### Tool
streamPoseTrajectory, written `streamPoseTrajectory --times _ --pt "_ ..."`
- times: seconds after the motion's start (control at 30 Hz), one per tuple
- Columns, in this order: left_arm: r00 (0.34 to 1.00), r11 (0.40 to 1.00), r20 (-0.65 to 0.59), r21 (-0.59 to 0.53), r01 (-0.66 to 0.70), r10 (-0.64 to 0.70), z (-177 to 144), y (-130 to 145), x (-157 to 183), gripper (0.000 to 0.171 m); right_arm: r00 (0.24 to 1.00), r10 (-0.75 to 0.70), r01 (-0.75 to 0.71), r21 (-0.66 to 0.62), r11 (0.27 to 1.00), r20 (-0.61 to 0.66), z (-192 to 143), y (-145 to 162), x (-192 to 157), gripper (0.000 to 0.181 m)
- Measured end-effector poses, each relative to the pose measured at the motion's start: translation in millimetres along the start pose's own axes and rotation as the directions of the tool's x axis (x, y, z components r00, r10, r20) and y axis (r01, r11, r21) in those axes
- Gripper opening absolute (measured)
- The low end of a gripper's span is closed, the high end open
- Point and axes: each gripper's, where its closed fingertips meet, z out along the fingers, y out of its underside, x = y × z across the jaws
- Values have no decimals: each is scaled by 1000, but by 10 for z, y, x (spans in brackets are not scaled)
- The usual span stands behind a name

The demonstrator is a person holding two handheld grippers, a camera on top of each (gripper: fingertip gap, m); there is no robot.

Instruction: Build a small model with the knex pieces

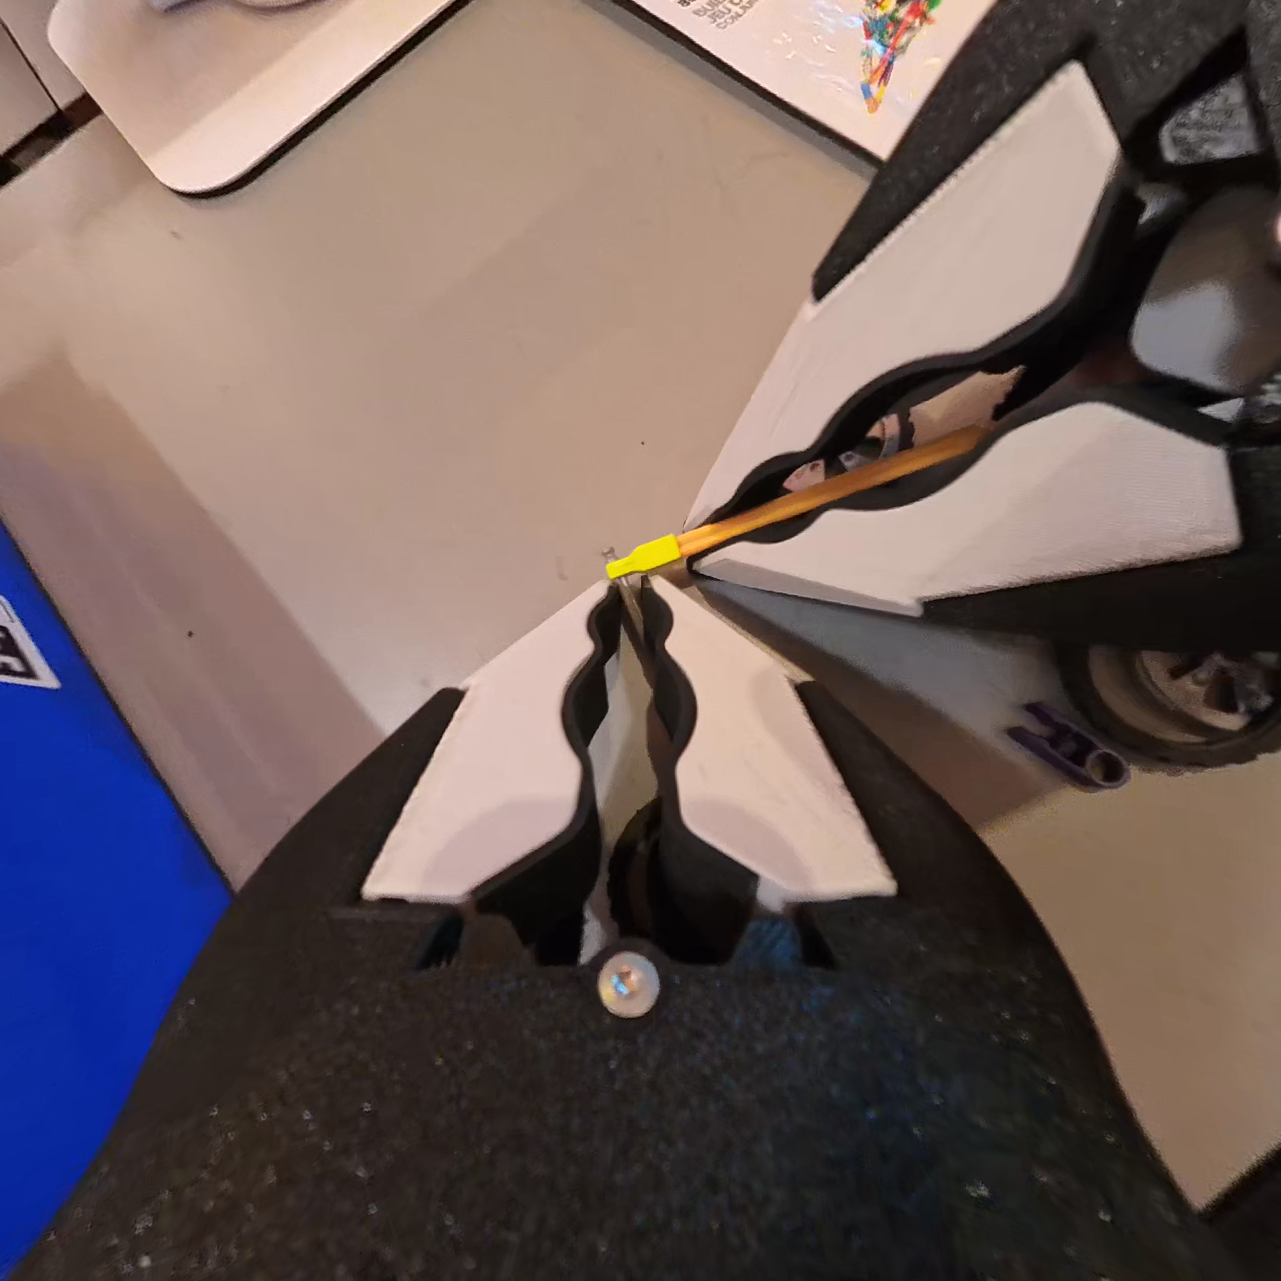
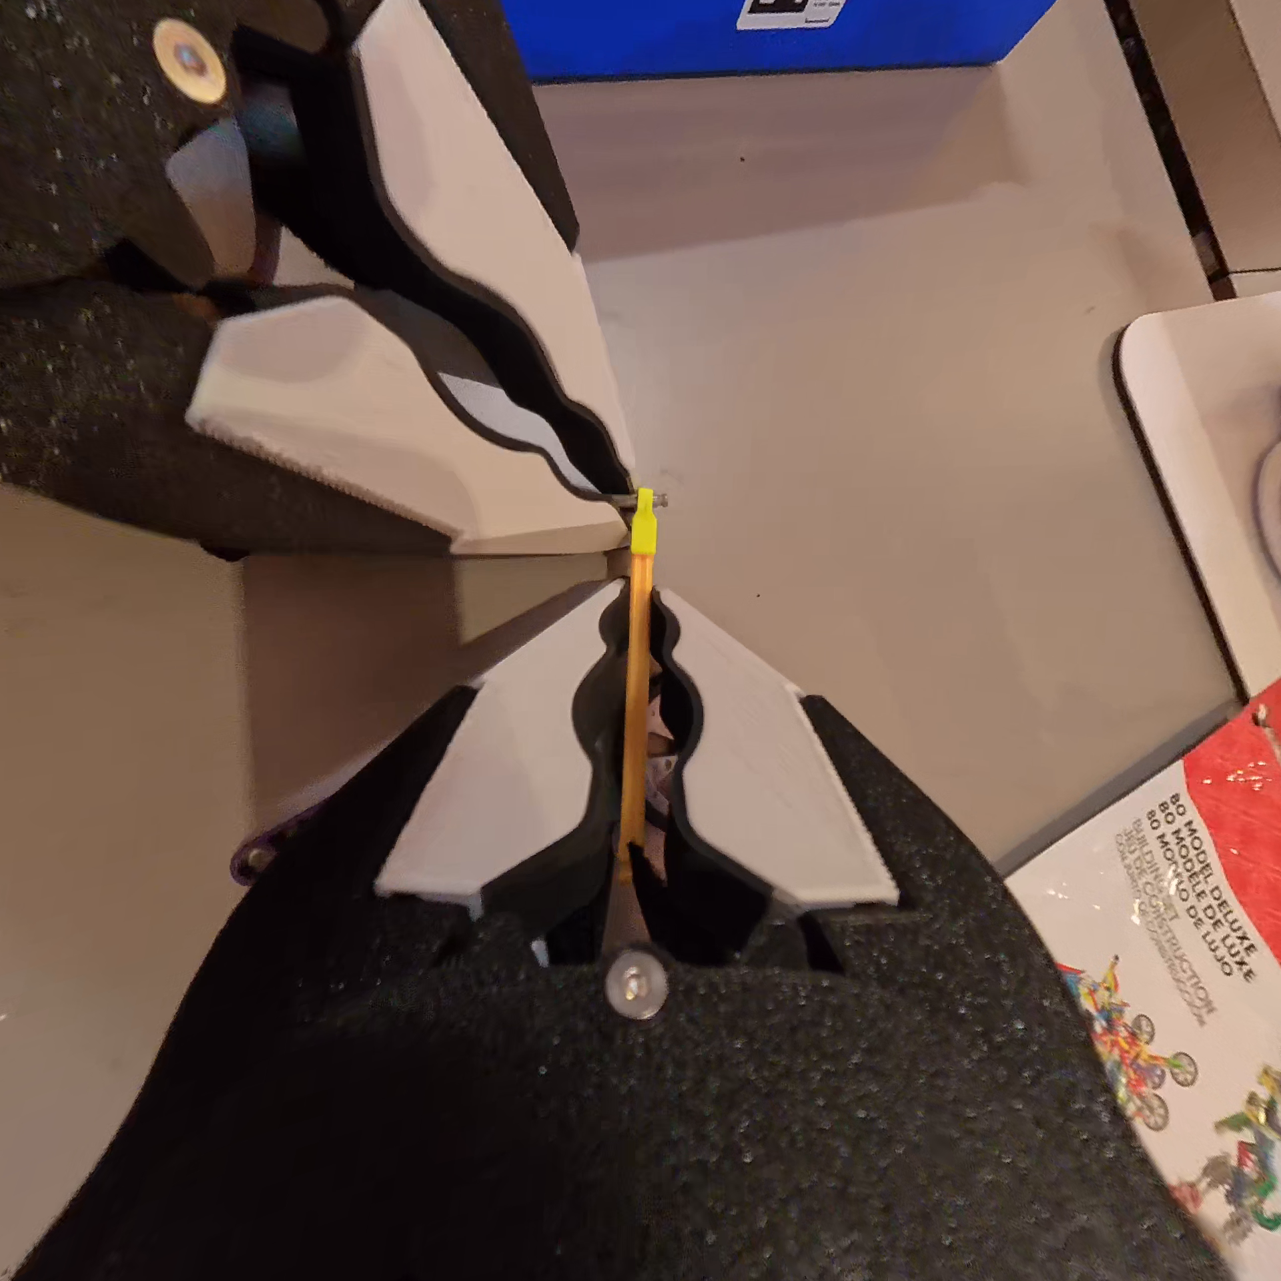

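My right gripper point(image 2: 641, 595) is shut on a thin orange rod point(image 2: 636, 693) with a yellow end piece point(image 2: 643, 521). My left gripper point(image 1: 627, 589) is shut on a thin grey pin point(image 1: 634, 624), whose tip point(image 2: 657, 500) meets the yellow end piece point(image 1: 641, 559). The two grippers meet tip to tip a little above the beige table point(image 1: 416, 381). The right gripper point(image 1: 690, 547) enters the left wrist view from the right with the orange rod point(image 1: 832, 485). The left gripper point(image 2: 624, 498) enters the right wrist view from the upper left.
A blue box point(image 1: 69, 866) point(image 2: 762, 41) stands by the left gripper. A white board with a dark edge point(image 1: 229, 90) point(image 2: 1213, 450) and a printed sheet in plastic wrap point(image 1: 797, 55) point(image 2: 1144, 936) lie on the table. A black wheel point(image 1: 1178, 700) and a purple part point(image 1: 1060, 748) sit under the right gripper. The grippers are tip to tip, or close to it. From either gripper's tips it is about 12 cm to the black wheel point(image 1: 1178, 700).
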Motion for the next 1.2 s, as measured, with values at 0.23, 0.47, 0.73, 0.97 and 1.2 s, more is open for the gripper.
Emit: streamPoseTrajectory --times 0.23,0.47,0.73,0.97,1.2 --pt "997 999 -68 15 40 -39 -52 21 6 12 999 25 -25 17 1000 32 11 -1 19 2" --pt "997 1000 -71 3 24 -23 -25 23 7 2 997 48 -50 24 998 66 -1 0 12 2" --pt "994 1000 -107 -2 14 -14 -44 29 47 11 995 55 -55 -2 998 79 -115 89 105 3" --pt "991 1000 -133 -15 15 -17 -23 10 49 13 991 68 -67 -13 998 112 -114 137 109 3" --pt "991 1000 -133 -10 8 -10 -18 1 44 0 991 65 -63 -19 998 119 -102 139 94 3"
